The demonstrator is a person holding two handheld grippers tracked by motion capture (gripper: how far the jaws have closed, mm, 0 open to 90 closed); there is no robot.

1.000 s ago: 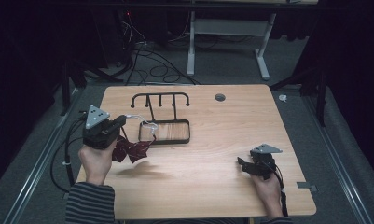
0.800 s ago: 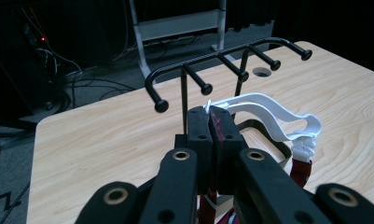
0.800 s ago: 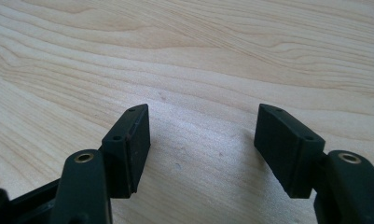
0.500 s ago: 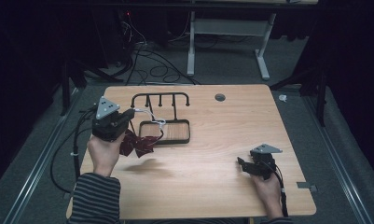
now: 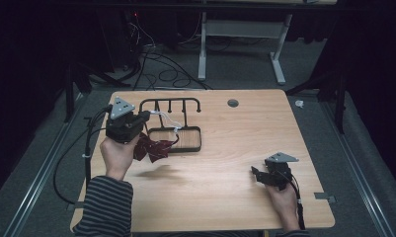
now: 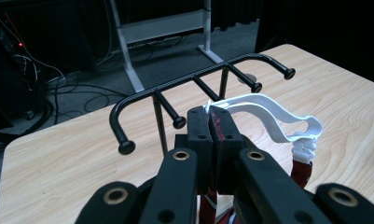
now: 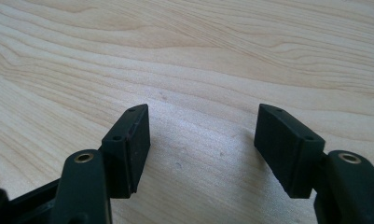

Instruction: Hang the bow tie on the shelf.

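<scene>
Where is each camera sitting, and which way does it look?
High view: above the person's side, looking down on the wooden table; forearms, hands and both grippers show.
Left gripper view: on the left gripper, facing the black metal hook rack; shut jaws pinch a white plastic hanger with dark red cloth.
Right gripper view: on the right gripper, open jaws over bare wood.
High and left gripper views share the rack.

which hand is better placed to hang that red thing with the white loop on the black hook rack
Left. The left gripper is shut on the red item's white loop beside the hook rack; the right gripper rests open, far off.
</scene>
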